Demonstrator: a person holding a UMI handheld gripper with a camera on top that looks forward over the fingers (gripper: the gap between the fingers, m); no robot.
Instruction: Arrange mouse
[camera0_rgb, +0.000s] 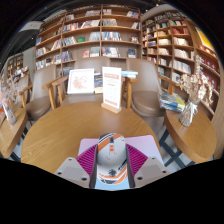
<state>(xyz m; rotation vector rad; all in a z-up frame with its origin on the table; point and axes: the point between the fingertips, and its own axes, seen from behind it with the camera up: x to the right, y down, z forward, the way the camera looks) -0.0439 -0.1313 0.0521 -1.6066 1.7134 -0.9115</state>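
Gripper was clamped on the mouse, which sat right between your pads, long axis pointing ahead toward the sign across the table.

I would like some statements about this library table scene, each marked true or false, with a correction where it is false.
1. The mouse sits between the gripper fingers. True.
2. The mouse is black. False: it looks white or light grey.
3. An upright sign stands on the round wooden table beyond the mouse. True.
4. The background is a kitchen. False: bookshelves full of books line the walls.
5. No chairs are present. False: chairs stand at the table.
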